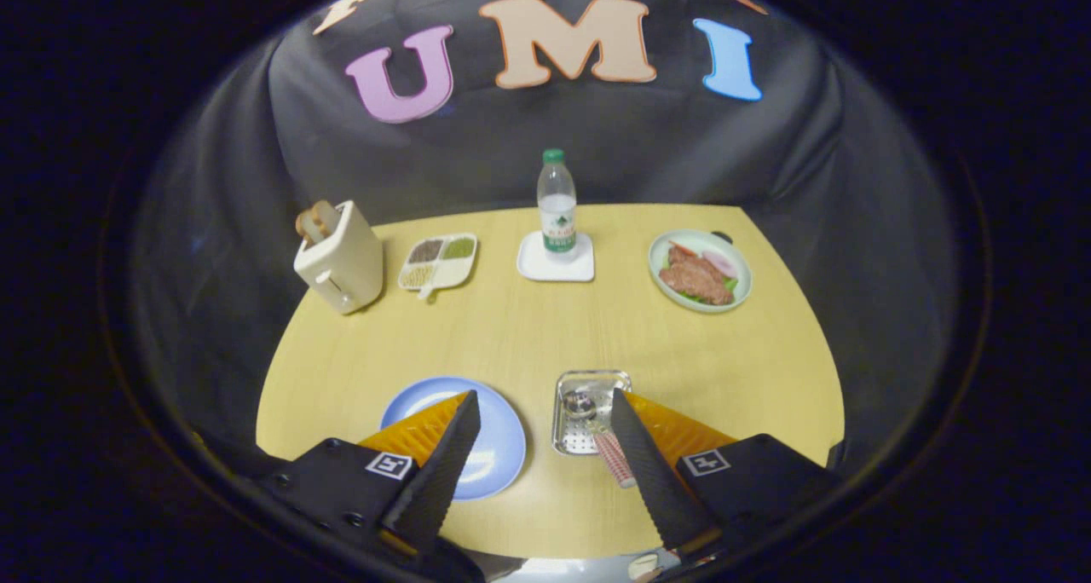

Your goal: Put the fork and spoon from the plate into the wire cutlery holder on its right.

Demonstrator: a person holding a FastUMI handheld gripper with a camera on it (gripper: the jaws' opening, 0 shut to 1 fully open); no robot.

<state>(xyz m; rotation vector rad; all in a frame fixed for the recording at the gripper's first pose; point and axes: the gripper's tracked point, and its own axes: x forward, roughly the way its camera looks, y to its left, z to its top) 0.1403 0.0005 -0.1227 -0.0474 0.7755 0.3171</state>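
The tongs [541, 408] stand spread wide above the near edge of the desk [528, 327], fingers angled forward and down, nothing between them. One finger tip overlaps the blue plate [499, 447], whose visible face is bare. The other tip lies over the metal cutlery holder [588, 417], just right of the plate. A spoon [597, 434] with a checked handle rests in that holder, bowl away from the tongs. No fork can be made out.

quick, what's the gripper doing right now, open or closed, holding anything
Gripper: open, fingers spread wide and holding nothing, above the table's near edge with the blue plate and the cutlery holder just ahead.
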